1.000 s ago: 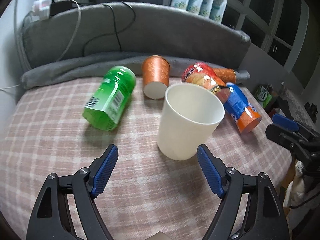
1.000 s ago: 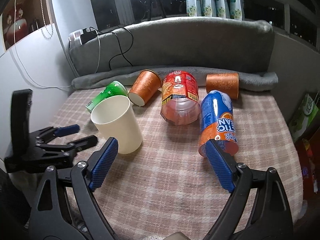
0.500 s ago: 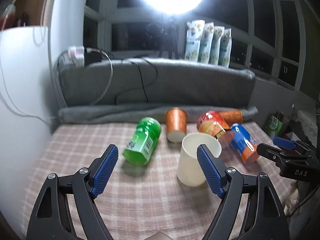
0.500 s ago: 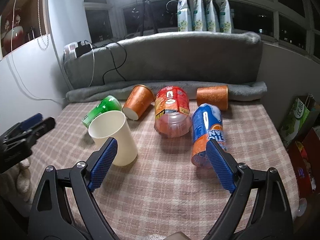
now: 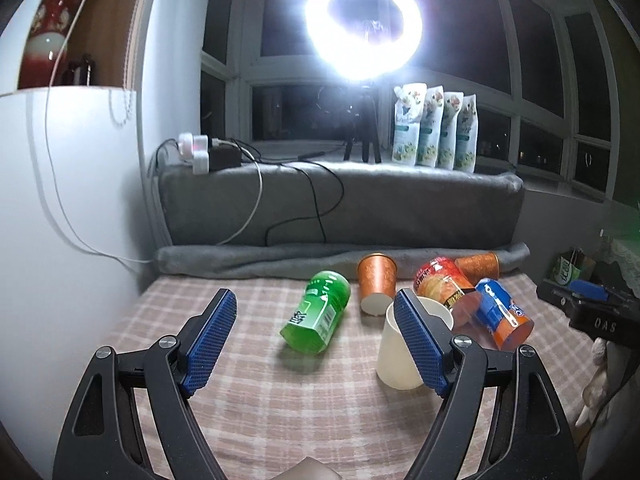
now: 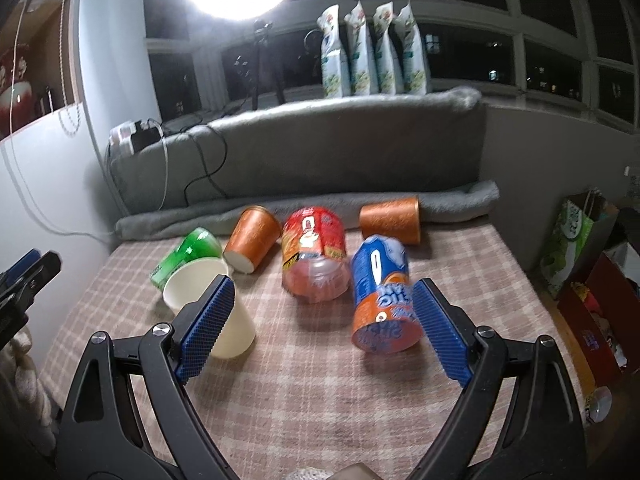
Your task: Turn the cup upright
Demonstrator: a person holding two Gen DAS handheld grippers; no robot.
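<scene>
1. The cream cup (image 5: 414,346) is seen standing upright, mouth up, on the checked cloth of the table (image 5: 256,392), toward its right side in the left wrist view and its left side in the right wrist view (image 6: 208,300).
2. The left gripper (image 5: 320,340) is held with its jaws wide apart and nothing between them. Compared with a second ago, when the cup filled the space just ahead of the pads, it is now pulled back and raised; the ring light (image 5: 362,26) is brought into view.
3. The right gripper (image 6: 320,328) is likewise spread and empty, held above the near edge of the table. It has been lifted slightly over the same interval.
4. The cup is touched by neither tool. The blue pad that overlaps it in each view is judged to be in front of it, not against it.
5. Lying on their sides toward the far edge are noted: a green can (image 5: 318,316), two orange cups (image 5: 376,288) (image 6: 392,220), a red snack tub (image 6: 314,254) and a blue tub (image 6: 382,296).
6. Judgement: the flip is taken as done for the cream cup, and the withdrawal reads as release. Whether an orange cup is meant next cannot be told.
</scene>
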